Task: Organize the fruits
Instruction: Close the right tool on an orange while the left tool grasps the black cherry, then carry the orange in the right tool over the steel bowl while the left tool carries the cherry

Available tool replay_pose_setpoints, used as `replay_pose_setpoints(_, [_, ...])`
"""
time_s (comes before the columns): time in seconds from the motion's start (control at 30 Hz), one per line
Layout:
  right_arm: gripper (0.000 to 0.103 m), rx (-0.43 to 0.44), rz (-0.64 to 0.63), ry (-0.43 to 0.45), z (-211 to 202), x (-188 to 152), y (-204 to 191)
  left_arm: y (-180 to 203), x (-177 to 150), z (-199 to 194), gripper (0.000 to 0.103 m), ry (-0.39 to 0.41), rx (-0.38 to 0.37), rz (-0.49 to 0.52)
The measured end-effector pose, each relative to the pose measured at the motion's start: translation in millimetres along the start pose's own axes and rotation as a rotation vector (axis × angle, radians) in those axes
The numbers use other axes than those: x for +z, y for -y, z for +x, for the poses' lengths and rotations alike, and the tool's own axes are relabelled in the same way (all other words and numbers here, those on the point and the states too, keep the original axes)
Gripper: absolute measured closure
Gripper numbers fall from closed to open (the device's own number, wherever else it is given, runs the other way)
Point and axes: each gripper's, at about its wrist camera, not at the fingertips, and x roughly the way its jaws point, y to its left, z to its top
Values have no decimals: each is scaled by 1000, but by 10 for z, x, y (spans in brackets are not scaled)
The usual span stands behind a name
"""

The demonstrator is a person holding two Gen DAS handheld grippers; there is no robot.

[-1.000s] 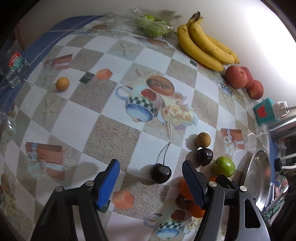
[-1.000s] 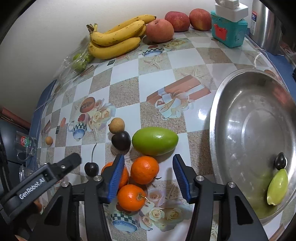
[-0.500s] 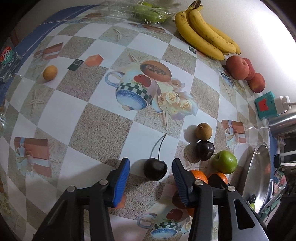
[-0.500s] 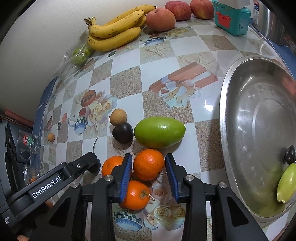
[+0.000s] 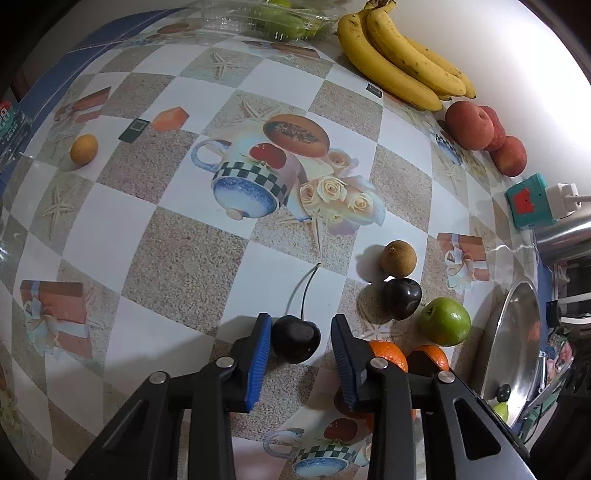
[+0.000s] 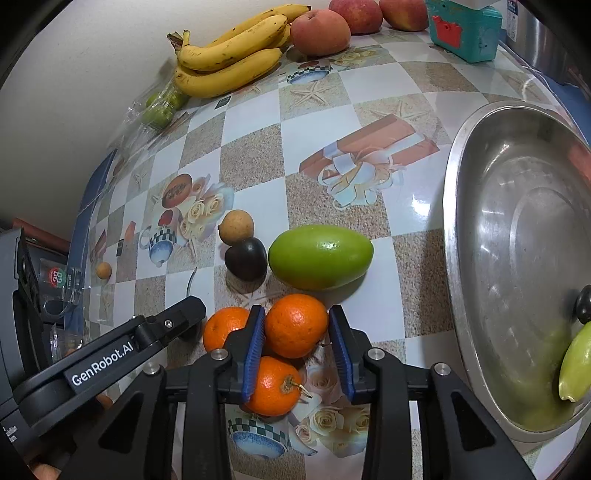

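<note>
Far left on the checkered tablecloth [image 5: 177, 266], a small tan fruit [image 5: 84, 148] sits on its own, well apart from everything. Moving right, the left gripper [image 5: 301, 341] is pointing down at a dark cherry [image 5: 295, 343] with a long stem, jaws closing around it: the left blue pad is at the cherry's skin, the right pad has a sliver of gap, so it is not clenched on it yet. Just right of that, a brown round fruit [image 5: 398, 258] touches a dark plum [image 5: 401, 298], and a green fruit [image 6: 320, 256] lies beside the plum.

On to the right gripper [image 6: 296, 332]: it has an orange [image 6: 296, 325] between its blue pads, left pad on the peel, right pad at the edge; I cannot tell whether it truly grips. A second orange [image 6: 225, 326] sits to its left, a third [image 6: 275, 386] nearer, under the jaws.

At the far edge against the wall: bananas [image 6: 229, 59], then peaches [image 6: 320, 32]. Far right, the steel bowl [image 6: 480, 184] holds a pale green fruit [image 6: 576, 363] and a small dark one [image 6: 584, 304].
</note>
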Motion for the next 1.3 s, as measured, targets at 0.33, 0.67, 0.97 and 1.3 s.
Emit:
replay_pose_setpoints(0.33, [67,-2,-1,-1,-2,-4,3,-18,3,6,75,-3,8,-9])
replay_pose_setpoints(0.67, [67,0,1,-2,4,-8,3,-12,3,-2,75,-2,6,-14])
replay_pose_setpoints(0.97, [67,18,34,-7,-18,-12,58,-6,8,-102,76,20,-24,-17])
replay_pose_setpoints(1.3, [67,72,51,56,-261,37,60,8,42,-391,76,97,-64,-18])
